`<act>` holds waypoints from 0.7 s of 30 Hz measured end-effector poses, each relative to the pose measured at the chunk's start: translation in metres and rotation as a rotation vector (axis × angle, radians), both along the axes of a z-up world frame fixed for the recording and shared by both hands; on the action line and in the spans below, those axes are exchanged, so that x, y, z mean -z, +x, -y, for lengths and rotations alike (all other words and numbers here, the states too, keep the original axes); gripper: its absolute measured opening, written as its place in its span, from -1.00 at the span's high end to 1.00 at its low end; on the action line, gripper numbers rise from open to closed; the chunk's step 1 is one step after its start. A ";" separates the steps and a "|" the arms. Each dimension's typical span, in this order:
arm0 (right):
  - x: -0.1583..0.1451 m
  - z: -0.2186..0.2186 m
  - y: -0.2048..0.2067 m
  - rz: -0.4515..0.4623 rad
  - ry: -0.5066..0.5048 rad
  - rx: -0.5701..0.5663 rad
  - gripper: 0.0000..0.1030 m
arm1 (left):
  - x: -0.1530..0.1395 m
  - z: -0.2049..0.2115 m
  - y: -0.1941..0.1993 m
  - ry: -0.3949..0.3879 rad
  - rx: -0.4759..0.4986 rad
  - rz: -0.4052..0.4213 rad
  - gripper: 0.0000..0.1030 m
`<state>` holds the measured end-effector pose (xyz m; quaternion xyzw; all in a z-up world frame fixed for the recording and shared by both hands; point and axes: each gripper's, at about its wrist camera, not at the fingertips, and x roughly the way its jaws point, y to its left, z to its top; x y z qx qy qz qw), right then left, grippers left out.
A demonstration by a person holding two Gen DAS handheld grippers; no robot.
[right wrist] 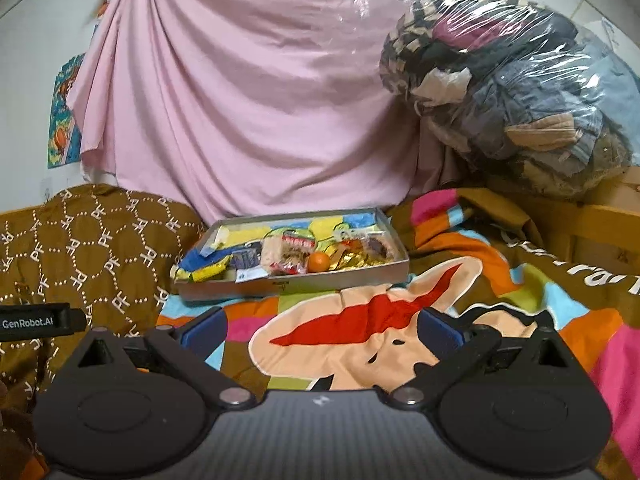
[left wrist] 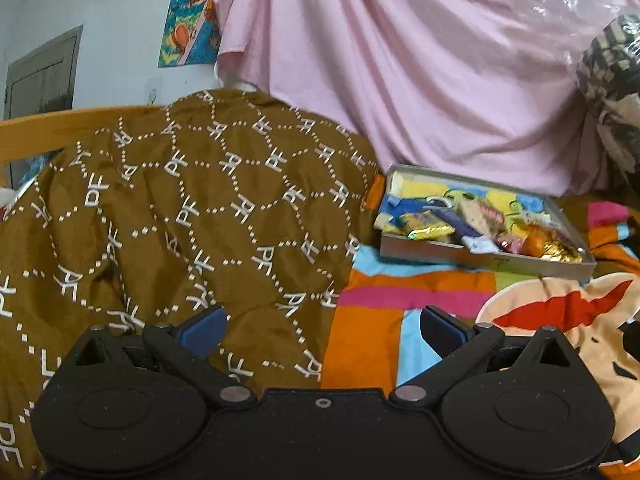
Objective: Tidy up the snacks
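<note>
Lying in a grey tray [right wrist: 296,282] on the colourful bedspread [right wrist: 560,320], the snacks [right wrist: 288,258] are sitting well ahead of the right gripper [right wrist: 322,330] and forward-right of the left gripper [left wrist: 322,330]; both are gaping wide, holding nothing.

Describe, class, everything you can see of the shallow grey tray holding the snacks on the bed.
The tray is a shallow grey rectangular box with low straight walls, seemingly card or metal. It lies flat on the colourful blanket, beside the brown patterned quilt, before the pink sheet. Inside lie jumbled wrapped snacks and a small orange fruit. Neither gripper touches it.
</note>
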<state>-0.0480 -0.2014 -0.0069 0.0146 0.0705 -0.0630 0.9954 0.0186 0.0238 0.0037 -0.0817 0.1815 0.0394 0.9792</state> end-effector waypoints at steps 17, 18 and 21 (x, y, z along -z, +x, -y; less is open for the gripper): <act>0.011 -0.002 0.022 -0.061 -0.002 -0.004 -1.00 | 0.017 0.000 0.005 0.032 0.032 -0.064 -0.99; 0.010 -0.002 0.021 -0.060 -0.006 -0.006 -1.00 | 0.018 0.000 0.005 0.033 0.035 -0.066 -0.99; 0.010 -0.004 0.021 -0.062 -0.011 -0.011 -1.00 | 0.018 0.000 0.004 0.037 0.035 -0.065 -0.99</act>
